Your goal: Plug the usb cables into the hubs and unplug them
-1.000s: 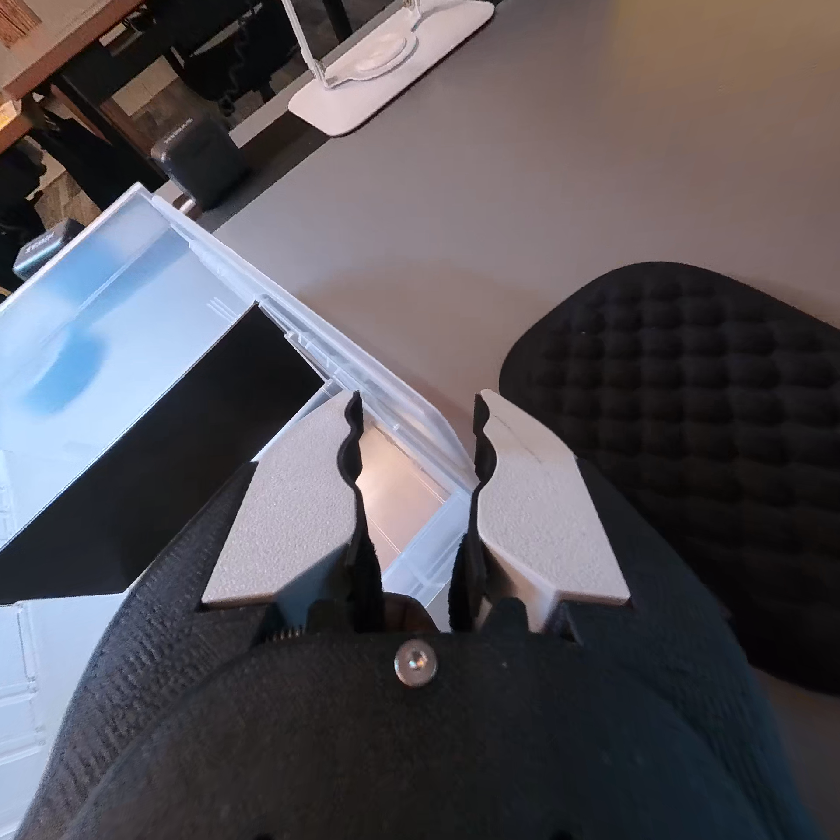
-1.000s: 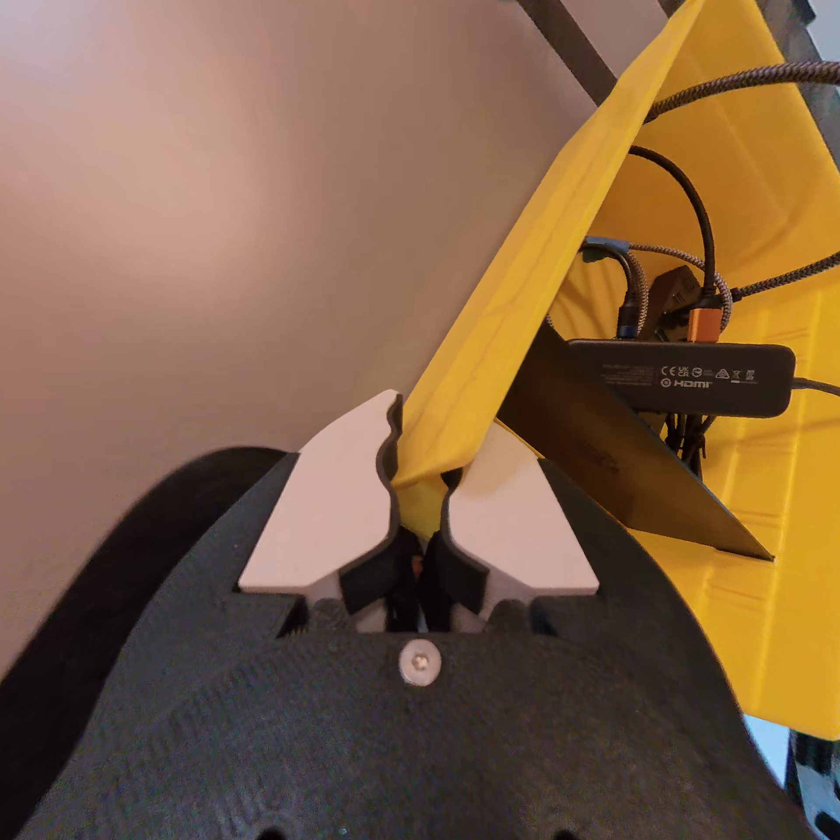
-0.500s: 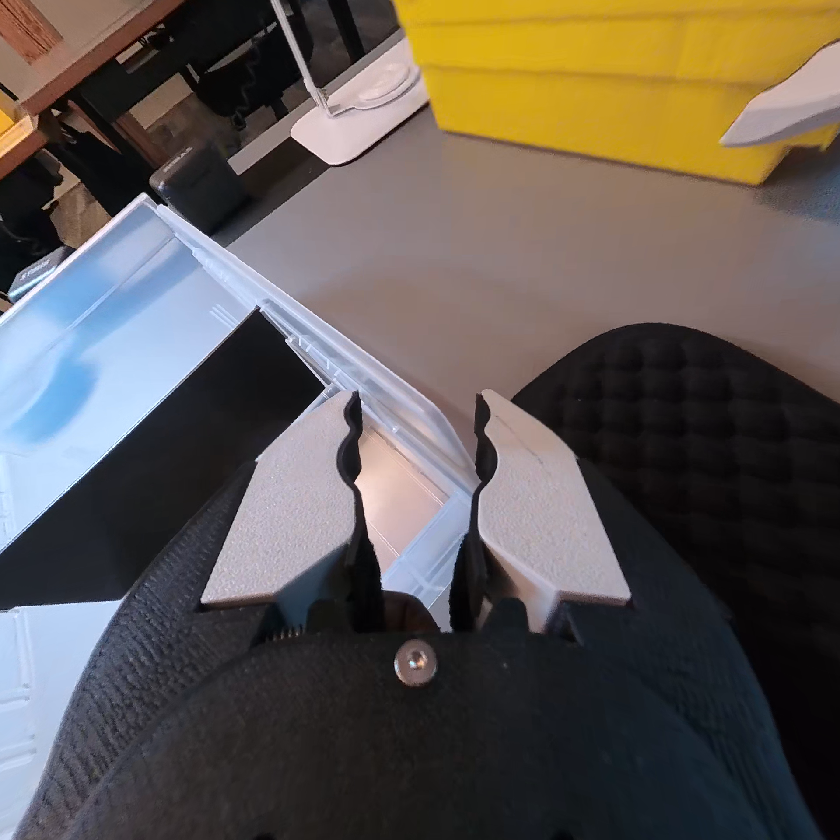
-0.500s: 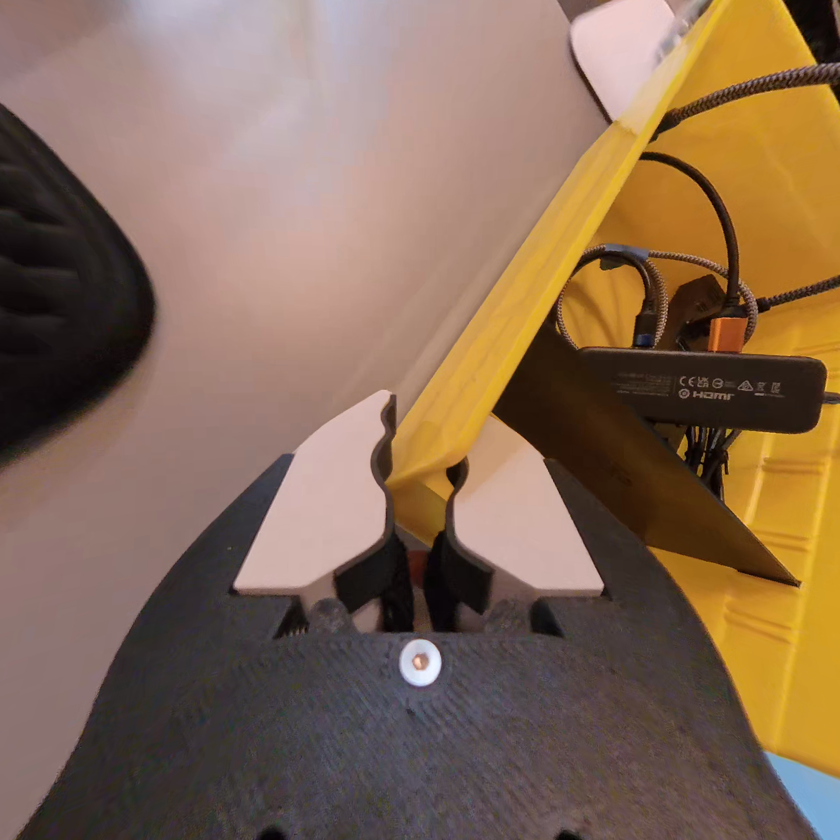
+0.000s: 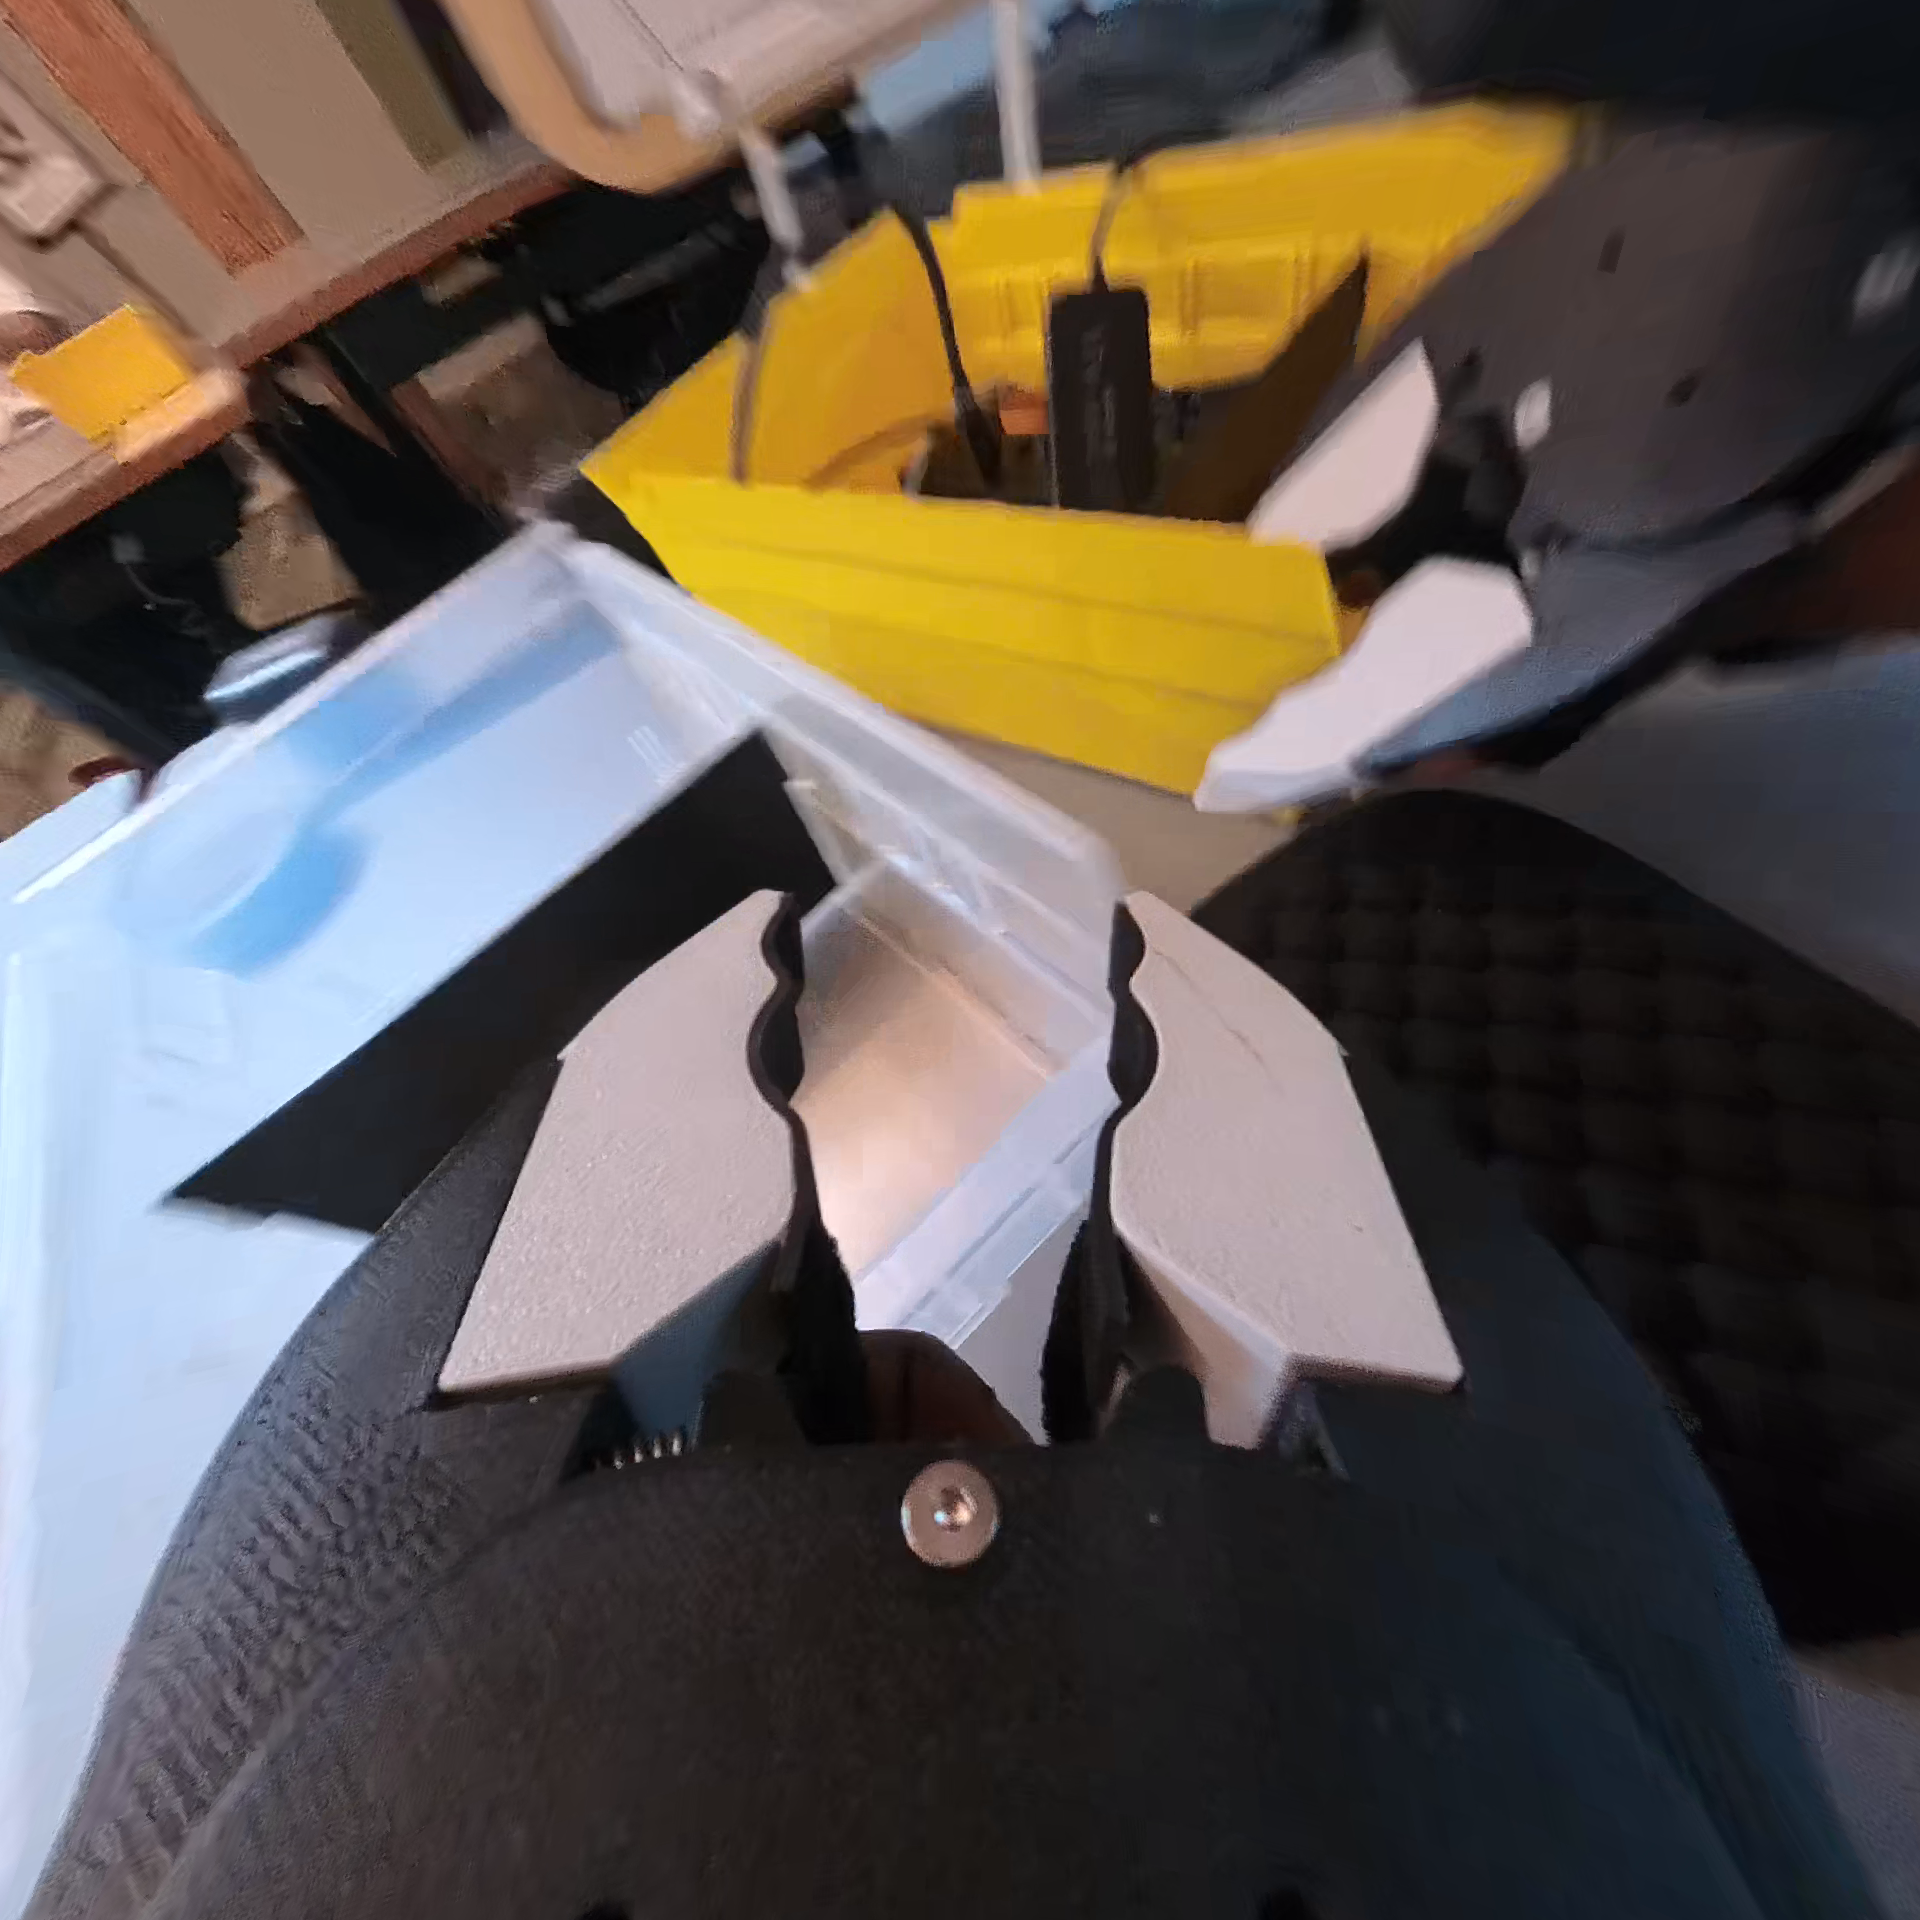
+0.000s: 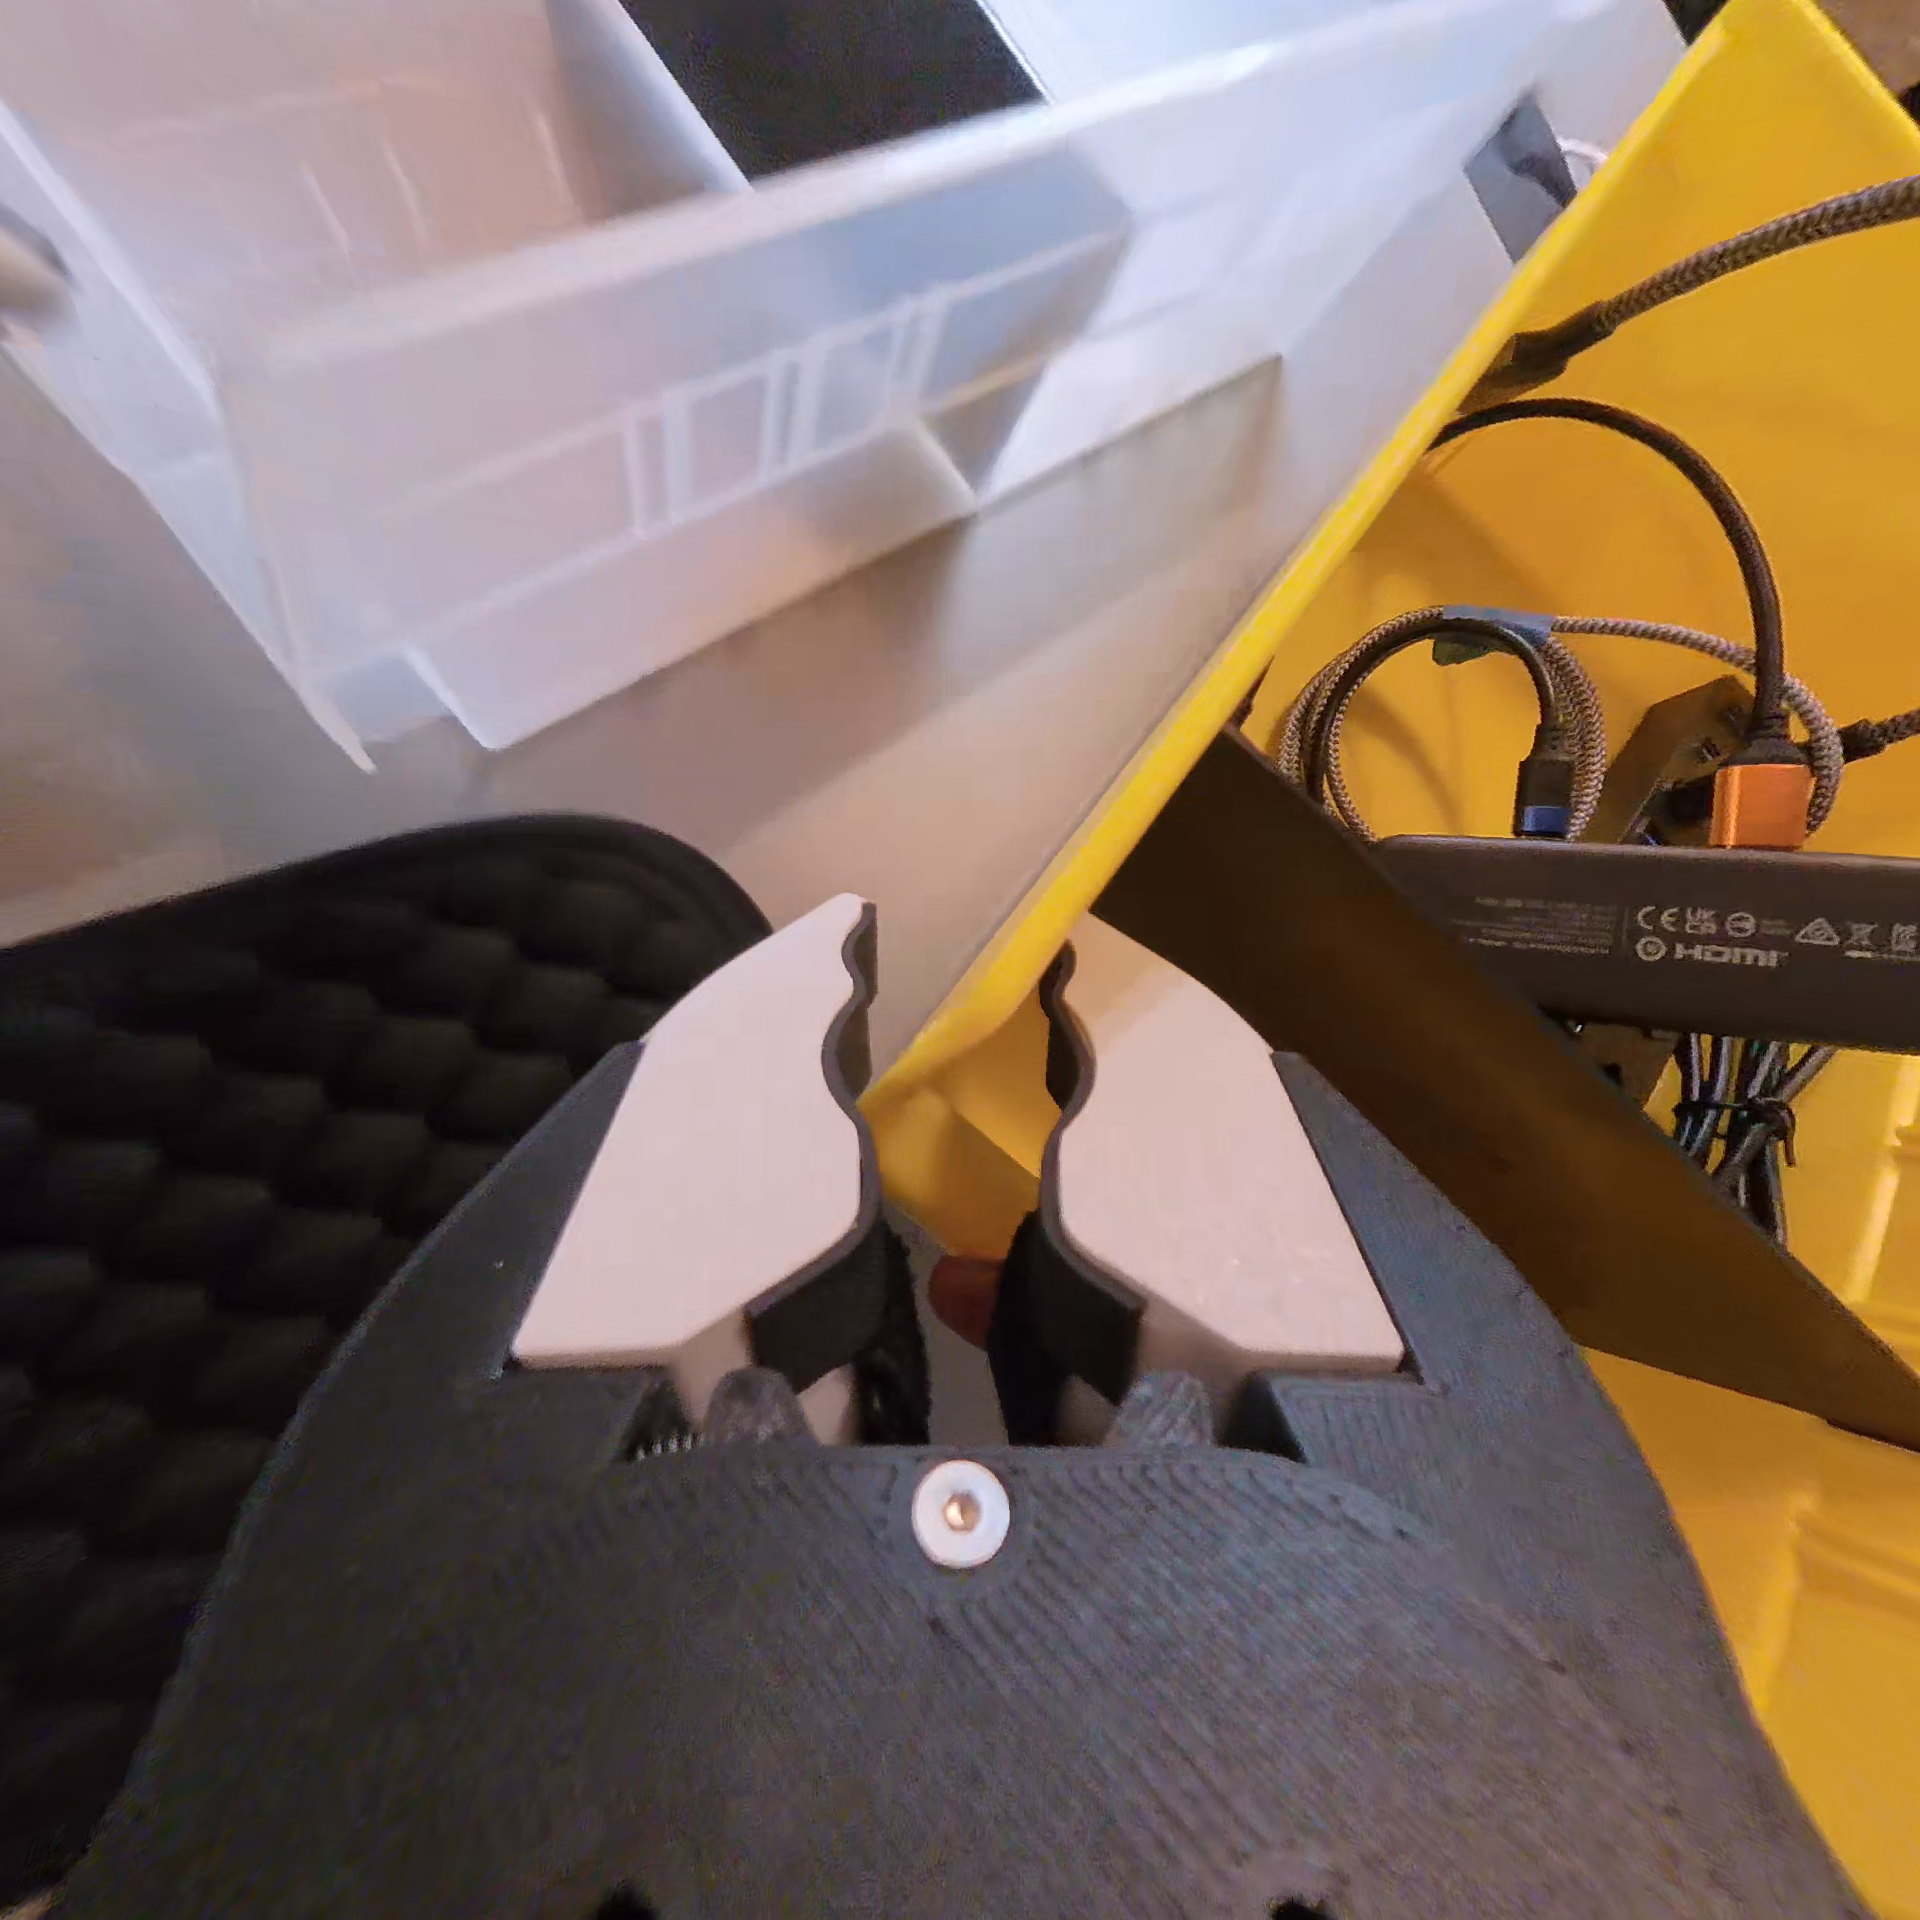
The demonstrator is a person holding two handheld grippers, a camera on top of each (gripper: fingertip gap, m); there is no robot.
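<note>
A black USB hub point(image 6: 1662, 925) lies in a yellow bin point(image 6: 1621, 530) with braided cables point(image 6: 1558, 665). An orange plug point(image 6: 1756, 805) and a blue plug point(image 6: 1548, 800) sit at its upper edge. My right gripper point(image 6: 956, 997) is shut on the yellow bin's near corner rim. My left gripper point(image 5: 956, 935) straddles the near corner of a clear plastic bin point(image 5: 436, 831), which stays fixed between its fingers. In the left wrist view the yellow bin point(image 5: 987, 623) with the hub point(image 5: 1101, 395) stands just beyond the clear bin, the right gripper point(image 5: 1340, 623) on its corner.
A black quilted cushion point(image 5: 1558, 1143) lies on the grey table right of the clear bin and shows in the right wrist view point(image 6: 260, 1091). A dark divider plate point(image 6: 1455, 1091) leans inside the yellow bin. The clear bin point(image 6: 727, 395) is close beside the yellow one. Wooden desks point(image 5: 312, 260) stand behind.
The right gripper has carried the yellow bin leftward across the table until it is beside the clear bin. The left view has tilted up, with the clear bin unmoved between its fingers.
</note>
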